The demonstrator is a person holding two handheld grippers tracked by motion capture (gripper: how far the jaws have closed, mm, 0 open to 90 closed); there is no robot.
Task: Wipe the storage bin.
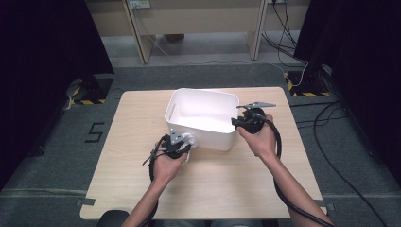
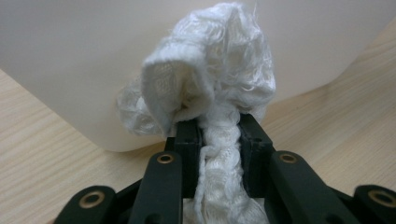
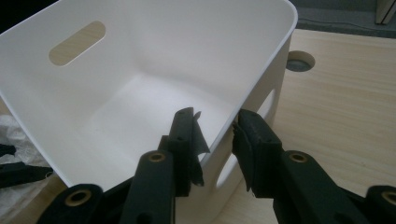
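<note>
A white plastic bin (image 1: 204,92) with handle slots stands on the wooden table (image 1: 132,184). My left gripper (image 1: 185,143) is at its near left corner, shut on a bunched white cloth (image 2: 215,70). The cloth is pressed against the bin's outer wall (image 2: 70,46), and the left gripper (image 2: 219,133) pinches its twisted tail. My right gripper (image 1: 238,121) straddles the bin's right wall. In the right gripper view, one jaw of the right gripper (image 3: 217,128) is inside the bin (image 3: 140,60) and the other outside, closed on the wall by the rim. The cloth (image 3: 14,135) shows past the bin's far corner.
The bin holds nothing that I can see. A round cable hole (image 3: 299,60) lies in the tabletop beyond the bin. Grey carpet surrounds the table, with dark stands (image 1: 90,87) and cables (image 1: 331,118) on the floor at both far sides.
</note>
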